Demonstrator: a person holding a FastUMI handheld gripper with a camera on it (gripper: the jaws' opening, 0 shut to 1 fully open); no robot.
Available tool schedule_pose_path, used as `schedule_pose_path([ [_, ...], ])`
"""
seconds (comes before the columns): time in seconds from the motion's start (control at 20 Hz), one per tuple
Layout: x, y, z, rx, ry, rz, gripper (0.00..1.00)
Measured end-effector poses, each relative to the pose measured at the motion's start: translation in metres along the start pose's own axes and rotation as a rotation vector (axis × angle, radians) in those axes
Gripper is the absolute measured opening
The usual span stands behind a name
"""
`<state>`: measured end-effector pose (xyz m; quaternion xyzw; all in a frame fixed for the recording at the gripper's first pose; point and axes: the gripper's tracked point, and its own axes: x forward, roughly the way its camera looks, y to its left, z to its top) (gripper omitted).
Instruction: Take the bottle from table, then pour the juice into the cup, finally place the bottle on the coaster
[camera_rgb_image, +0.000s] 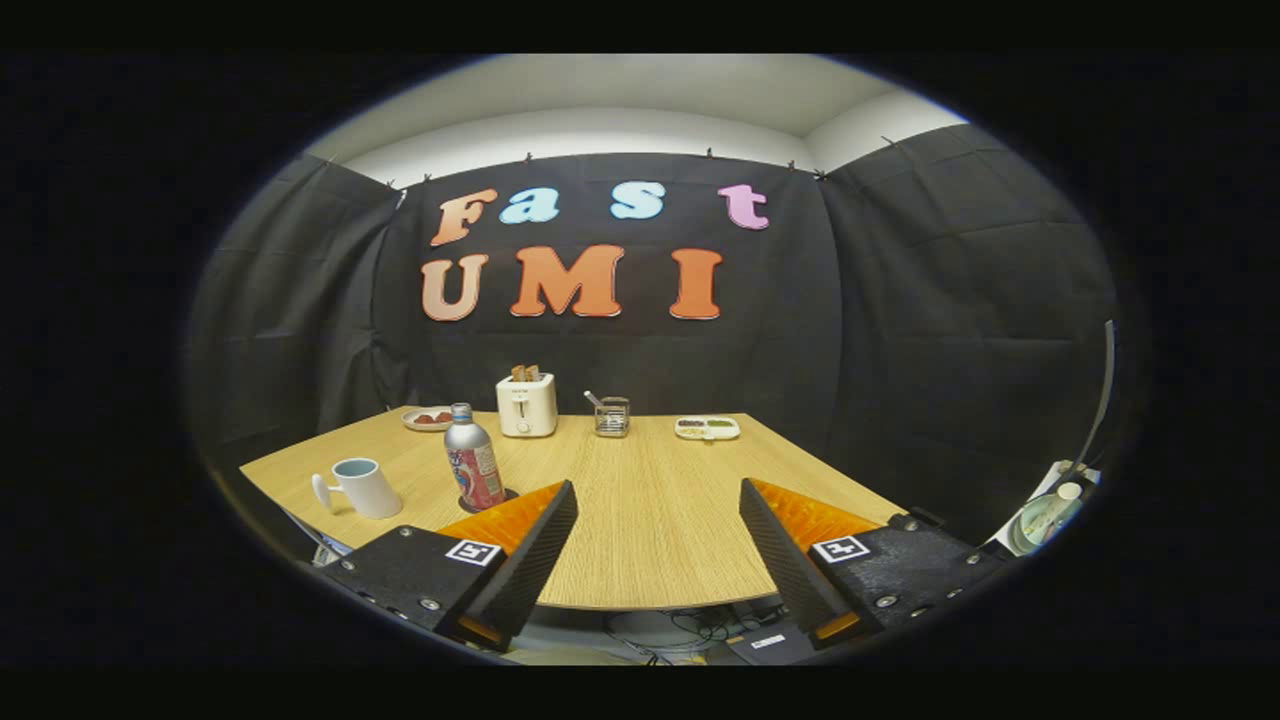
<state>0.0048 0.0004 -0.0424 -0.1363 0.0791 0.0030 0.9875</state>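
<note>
Bottle (473, 459) upright on a dark coaster (487, 499) on the table (650, 520); cup (362, 487) just beside it, toaster (526, 403) beyond it. Hand-held gripper (658, 510), nearer than the bottle, spread wide with nothing between its fingers (545, 540).

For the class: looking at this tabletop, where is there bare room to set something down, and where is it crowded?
The gripper is open, with bare table between and just ahead of its fingers, reaching back to the toaster and wire holder. The corner right of the snack tray is also free. Crowded: the side by the bottle, on its coaster, the cup and plate.
</note>
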Motion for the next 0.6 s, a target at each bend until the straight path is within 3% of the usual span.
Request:
schedule_pose_path([
  [0.6,0.0007,0.0034,-0.0012,-0.007,0.007,0.005,0.97],
])
